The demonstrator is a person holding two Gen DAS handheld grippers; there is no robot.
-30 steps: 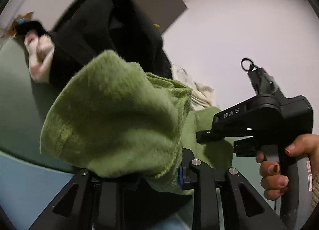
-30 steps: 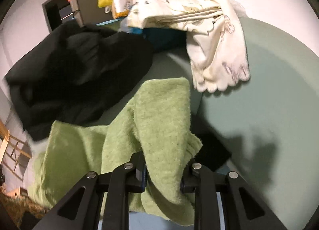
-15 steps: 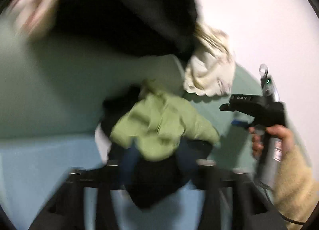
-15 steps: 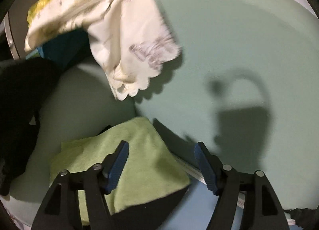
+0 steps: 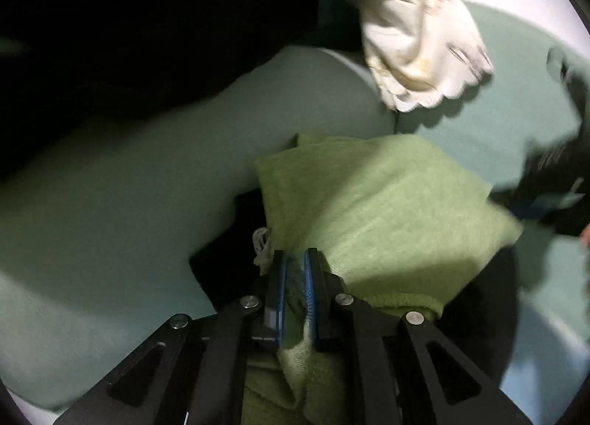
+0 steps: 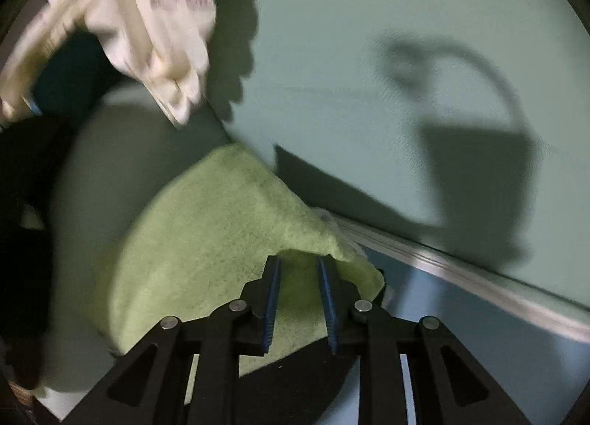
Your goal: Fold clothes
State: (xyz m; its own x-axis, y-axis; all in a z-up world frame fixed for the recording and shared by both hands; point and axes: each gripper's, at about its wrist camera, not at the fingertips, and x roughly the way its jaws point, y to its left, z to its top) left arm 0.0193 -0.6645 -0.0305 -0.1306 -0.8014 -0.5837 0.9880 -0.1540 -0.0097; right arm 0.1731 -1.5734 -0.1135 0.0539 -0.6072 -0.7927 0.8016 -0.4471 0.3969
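Left wrist view: left hand-held gripper (image 5: 294,270) pinched a bunched fold of the green fleece garment (image 5: 379,211) between its blue pads; jaws had just been closing, fabric caught between them. Garment lay in a rough folded block on the pale green sofa cushion (image 5: 121,196), partly over a black garment (image 5: 228,259) that showed at its left and lower right edges. Larger heap of black clothing (image 5: 147,27) sat at upper left. Cream scalloped-edge cloth (image 5: 420,56) hung above the green piece, apart from it. Right hand-held gripper showed at the far right edge, blurred, just beside the green garment's right corner.

Right wrist view: right hand-held gripper (image 6: 299,299) pointed down at the green garment's edge. Its jaws had just been closing but stood apart, with green fabric lying in the gap; whether the pads pressed on it could not be told. Seat back (image 6: 368,56) carried the gripper's shadow. Cream cloth was blurred at upper left.
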